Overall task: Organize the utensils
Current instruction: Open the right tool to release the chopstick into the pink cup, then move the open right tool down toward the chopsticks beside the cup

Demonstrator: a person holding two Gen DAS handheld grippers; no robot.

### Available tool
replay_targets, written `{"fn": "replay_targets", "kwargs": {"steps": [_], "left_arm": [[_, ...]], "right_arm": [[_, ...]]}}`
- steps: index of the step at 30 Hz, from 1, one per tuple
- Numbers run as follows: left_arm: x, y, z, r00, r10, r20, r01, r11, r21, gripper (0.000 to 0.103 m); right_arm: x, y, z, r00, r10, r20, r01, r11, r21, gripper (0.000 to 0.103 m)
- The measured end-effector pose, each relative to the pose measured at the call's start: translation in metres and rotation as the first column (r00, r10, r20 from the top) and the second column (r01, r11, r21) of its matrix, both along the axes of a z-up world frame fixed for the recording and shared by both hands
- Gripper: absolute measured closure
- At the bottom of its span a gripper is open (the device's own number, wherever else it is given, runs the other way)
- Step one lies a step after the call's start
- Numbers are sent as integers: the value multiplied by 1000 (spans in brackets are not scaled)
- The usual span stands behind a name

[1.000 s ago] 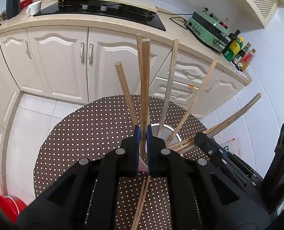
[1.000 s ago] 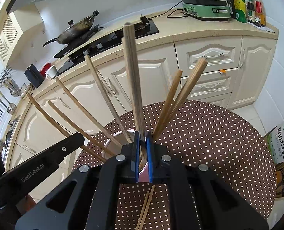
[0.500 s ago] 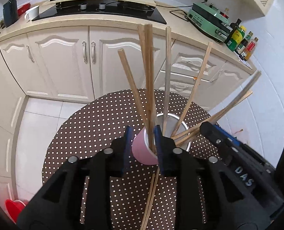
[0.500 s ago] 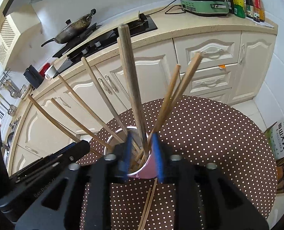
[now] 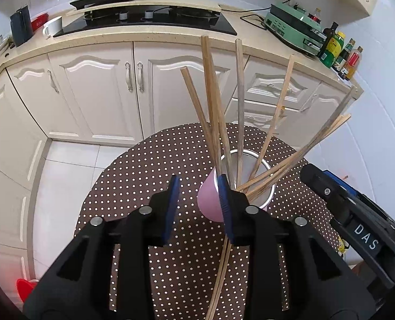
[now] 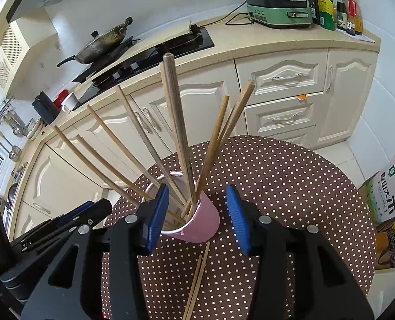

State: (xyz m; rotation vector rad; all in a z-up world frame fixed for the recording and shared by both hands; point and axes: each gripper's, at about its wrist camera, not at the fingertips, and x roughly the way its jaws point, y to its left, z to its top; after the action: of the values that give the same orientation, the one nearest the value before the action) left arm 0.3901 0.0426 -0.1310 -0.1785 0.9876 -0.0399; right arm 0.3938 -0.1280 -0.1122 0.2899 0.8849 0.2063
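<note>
Beside the pink cup [image 6: 201,225], loose chopsticks [image 6: 197,280] lie on the table [image 6: 291,186].

Wooden chopsticks [image 6: 180,133] look matt, sitting in a smooth pink cup [image 6: 201,225] just ahead of the tongs, on dotted cloth [image 6: 291,181].
</note>
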Motion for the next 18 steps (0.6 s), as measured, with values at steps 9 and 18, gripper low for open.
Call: {"fn": "replay_targets", "kwargs": {"steps": [9,18], "left_arm": [[-14,-5,12,999,8,35,-9,1000,28,53],[-32,-8,20,998,13,57,-15,999,40,48]], "right_arm": [[-15,-3,9,1000,11,24,-11,1000,-17,45],[-35,-5,14,999,25,41,-24,999,-38,30]]}}
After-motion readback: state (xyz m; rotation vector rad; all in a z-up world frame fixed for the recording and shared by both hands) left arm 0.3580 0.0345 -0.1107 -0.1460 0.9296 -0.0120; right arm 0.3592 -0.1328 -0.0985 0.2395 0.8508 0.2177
